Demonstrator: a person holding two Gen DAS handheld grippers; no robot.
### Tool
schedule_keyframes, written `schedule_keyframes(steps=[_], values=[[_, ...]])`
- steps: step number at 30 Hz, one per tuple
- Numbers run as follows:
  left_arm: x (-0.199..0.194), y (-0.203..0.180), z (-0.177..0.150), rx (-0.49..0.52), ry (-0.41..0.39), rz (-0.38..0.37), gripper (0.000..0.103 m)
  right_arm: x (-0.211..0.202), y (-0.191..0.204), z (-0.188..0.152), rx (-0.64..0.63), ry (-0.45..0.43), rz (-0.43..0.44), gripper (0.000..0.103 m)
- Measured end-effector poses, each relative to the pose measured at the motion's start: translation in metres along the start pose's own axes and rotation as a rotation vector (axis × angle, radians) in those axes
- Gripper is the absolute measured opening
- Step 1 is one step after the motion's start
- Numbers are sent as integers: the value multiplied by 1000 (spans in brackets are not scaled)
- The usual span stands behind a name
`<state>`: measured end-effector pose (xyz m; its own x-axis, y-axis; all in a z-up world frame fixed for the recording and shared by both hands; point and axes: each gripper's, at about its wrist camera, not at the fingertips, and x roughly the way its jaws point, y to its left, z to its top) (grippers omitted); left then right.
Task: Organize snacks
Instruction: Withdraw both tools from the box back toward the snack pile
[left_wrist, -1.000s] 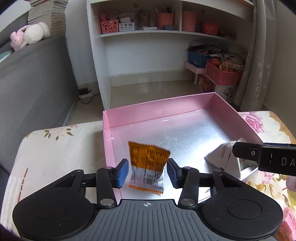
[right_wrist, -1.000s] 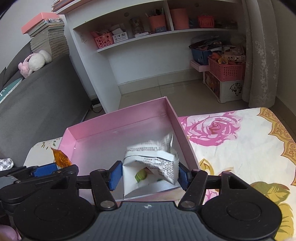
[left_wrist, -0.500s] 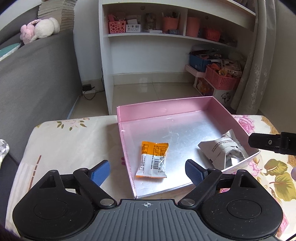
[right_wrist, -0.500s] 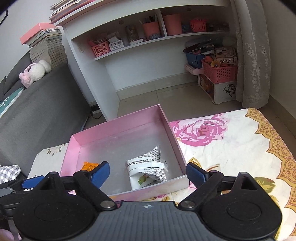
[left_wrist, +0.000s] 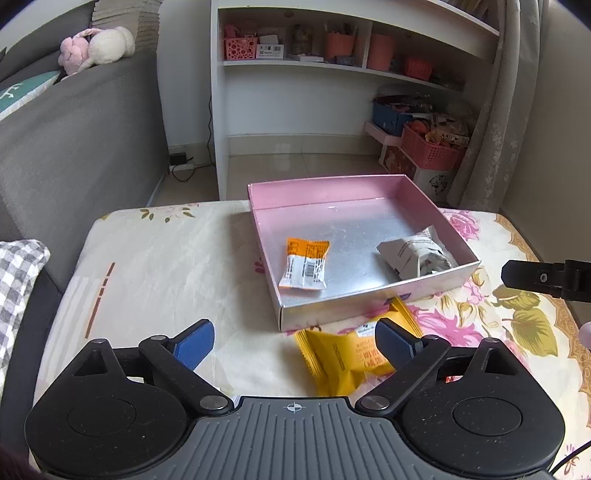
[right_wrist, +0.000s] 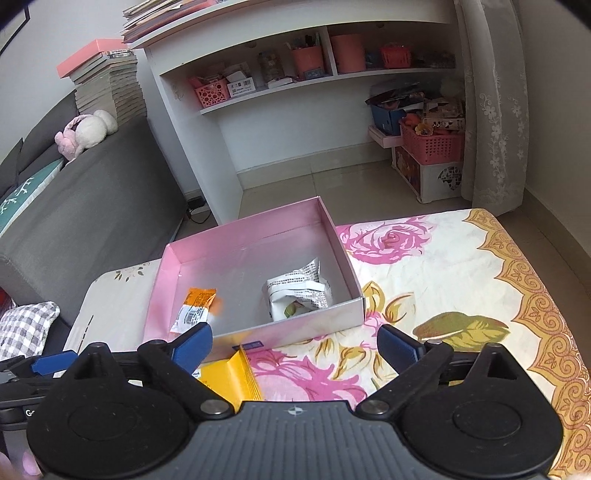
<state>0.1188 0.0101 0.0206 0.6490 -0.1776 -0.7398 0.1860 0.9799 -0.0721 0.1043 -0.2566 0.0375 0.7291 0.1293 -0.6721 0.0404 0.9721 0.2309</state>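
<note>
Now both claws (left_wrist: 294, 341) (right_wrist: 294, 341) wide, angled downward.

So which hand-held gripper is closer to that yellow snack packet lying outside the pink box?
Left. The left hand-held gripper hangs open right over the yellow packet. The right hand-held gripper is open too, with the packet off beside its left finger.

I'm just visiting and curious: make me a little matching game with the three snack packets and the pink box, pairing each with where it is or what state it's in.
Things:
1. orange packet
2. white packet
3. yellow packet
4. pink box

Places or states:
A. on the cloth, outside the box
B. in the box, by its right wall
C. open-topped, holding two packets
D. lying flat in the box, nearer its left wall

Pairs: 1-D, 2-B, 3-A, 4-C
</note>
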Motion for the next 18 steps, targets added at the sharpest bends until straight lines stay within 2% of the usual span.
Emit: schedule_keyframes(steps=[14,18], values=[[-30,16,-52,19,-12,-13,99,-27,12,-48,-49,19,28,96],[-28,25,-68,22,16,-29,99,-30,11,-59,-70,26,28,96]])
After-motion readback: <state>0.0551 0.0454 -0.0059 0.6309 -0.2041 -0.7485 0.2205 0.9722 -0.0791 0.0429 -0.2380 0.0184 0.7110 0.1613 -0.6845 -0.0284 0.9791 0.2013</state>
